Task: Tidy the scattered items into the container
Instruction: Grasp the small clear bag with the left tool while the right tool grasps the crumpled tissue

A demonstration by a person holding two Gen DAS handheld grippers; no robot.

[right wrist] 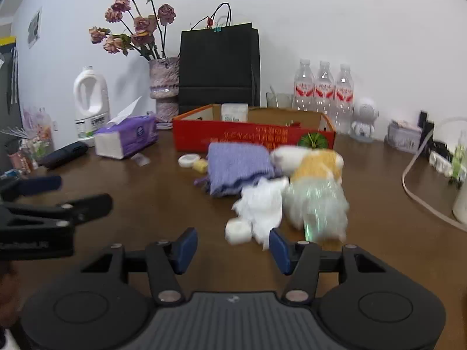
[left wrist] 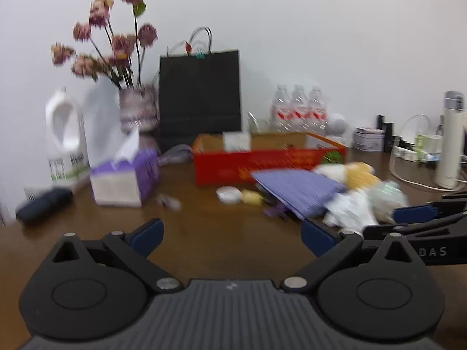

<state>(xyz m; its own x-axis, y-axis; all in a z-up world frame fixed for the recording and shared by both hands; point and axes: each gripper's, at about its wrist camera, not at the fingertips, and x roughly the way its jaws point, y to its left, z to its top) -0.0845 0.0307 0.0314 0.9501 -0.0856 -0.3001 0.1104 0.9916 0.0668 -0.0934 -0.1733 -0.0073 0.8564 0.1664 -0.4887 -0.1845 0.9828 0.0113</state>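
Both hand-held grippers point(left wrist: 232, 237) point(right wrist: 232, 246) open, empty.

Bright, even light — motion blur

Motion blur smears the crumpled wrapper point(right wrist: 318, 207) and white tissue point(right wrist: 262, 204).

Brown table point(right wrist: 151, 204), red box point(right wrist: 251, 138), purple cloth point(right wrist: 238, 166), possibly crumpled tissue point(right wrist: 262, 204)
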